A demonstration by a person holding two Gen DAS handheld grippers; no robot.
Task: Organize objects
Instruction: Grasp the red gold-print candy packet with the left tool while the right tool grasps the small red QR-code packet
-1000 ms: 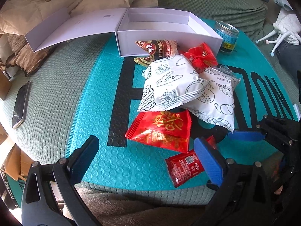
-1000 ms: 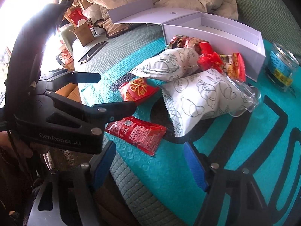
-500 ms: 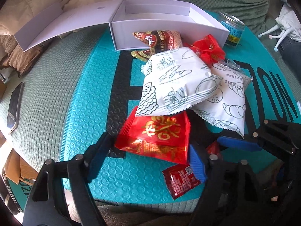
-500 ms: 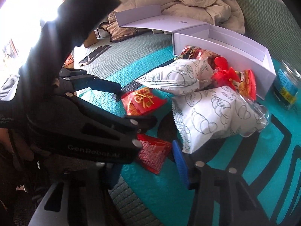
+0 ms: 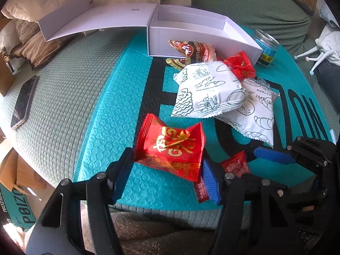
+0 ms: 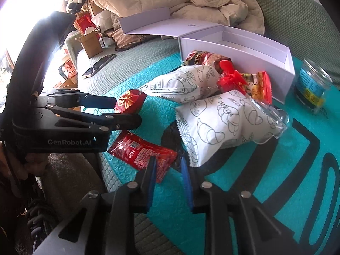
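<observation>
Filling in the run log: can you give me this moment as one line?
left hand-held gripper: closing around red snack packet | right hand-held gripper: at ketchup sachet edge, grip unclear | white box: open, empty

"GenRobot.AI" printed white on the left gripper's black body [image 6: 70, 142]. "HEINZ" small on the near red sachet [image 6: 142, 152]; gold Chinese characters on the red snack pack [image 5: 172, 146], not readable. "POIZON" partly visible on the teal box [image 5: 16, 212] at near left.
</observation>
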